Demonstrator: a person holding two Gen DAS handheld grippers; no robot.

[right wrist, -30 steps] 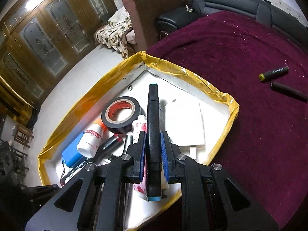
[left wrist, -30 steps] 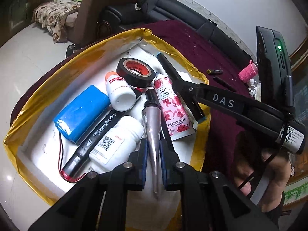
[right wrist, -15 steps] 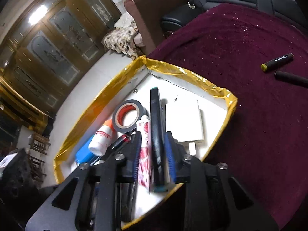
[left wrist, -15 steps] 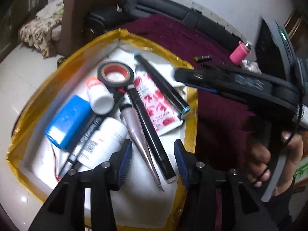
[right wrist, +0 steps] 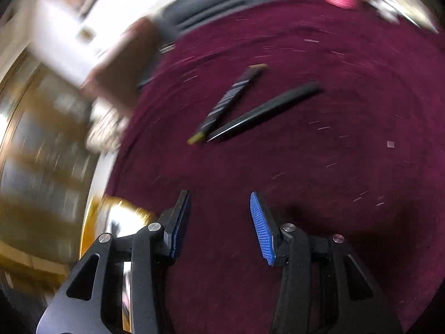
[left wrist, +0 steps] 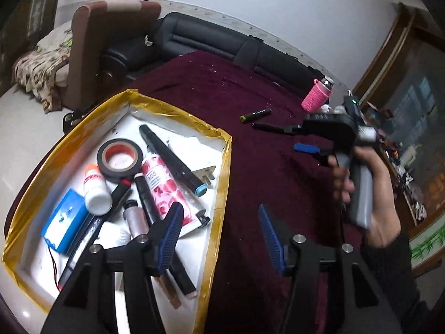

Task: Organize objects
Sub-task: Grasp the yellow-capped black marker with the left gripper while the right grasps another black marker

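A white tray with a gold rim (left wrist: 225, 167) lies on the maroon cloth. It holds a black tape roll (left wrist: 120, 160), a rose-print tube (left wrist: 167, 192), a black marker with a blue end (left wrist: 175, 164), a silver tube (left wrist: 136, 220), a blue battery pack (left wrist: 65, 224) and white bottles. My left gripper (left wrist: 219, 236) is open and empty over the tray's right rim. My right gripper (right wrist: 219, 220) is open and empty above the cloth. Two dark pens (right wrist: 230, 100) (right wrist: 264, 111) lie ahead of it; they also show in the left wrist view (left wrist: 256, 114).
A pink cylinder (left wrist: 317, 98) stands at the cloth's far right. A black sofa (left wrist: 211, 41) and a brown armchair (left wrist: 108, 41) are behind the table. The right wrist view is motion-blurred. The tray's gold rim (right wrist: 111, 214) is at the right gripper's lower left.
Both grippers opened and let go: the silver tube and the black marker now lie in the tray. The right gripper swung right to the two pens. The left gripper pulled back.
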